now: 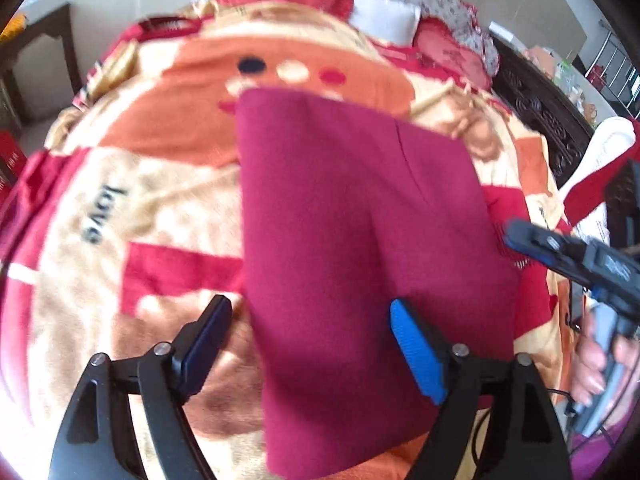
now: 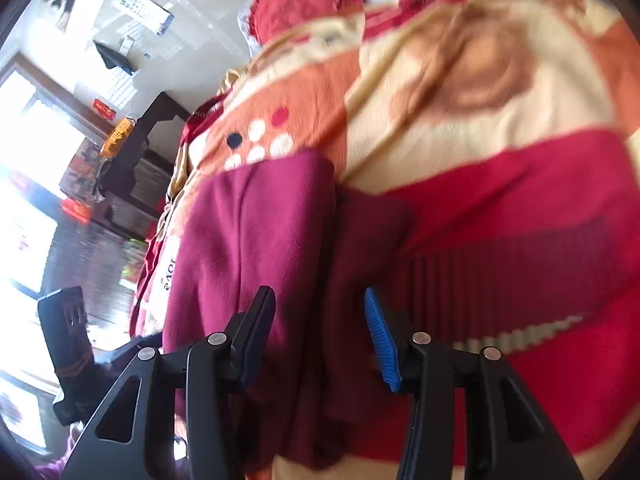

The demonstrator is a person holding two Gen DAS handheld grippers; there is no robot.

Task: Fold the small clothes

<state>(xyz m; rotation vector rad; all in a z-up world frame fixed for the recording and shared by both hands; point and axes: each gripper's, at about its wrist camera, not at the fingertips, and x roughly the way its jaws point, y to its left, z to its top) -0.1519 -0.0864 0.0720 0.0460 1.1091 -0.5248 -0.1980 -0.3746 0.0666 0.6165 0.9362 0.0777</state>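
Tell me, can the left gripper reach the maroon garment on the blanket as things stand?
Probably yes. The left gripper is open, and the garment lies flat on the blanket between its fingers, with nothing over it. The right gripper stays off to the side.

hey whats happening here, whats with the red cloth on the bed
A person with a handheld gripper in each hand is folding a small maroon garment laid on a patterned blanket on a bed. The left gripper is open over the garment's near edge, gripping nothing. The right gripper is also open, low at the garment's right side, where the cloth looks bunched or doubled over. The garment lies mostly flat, seemingly partly folded.
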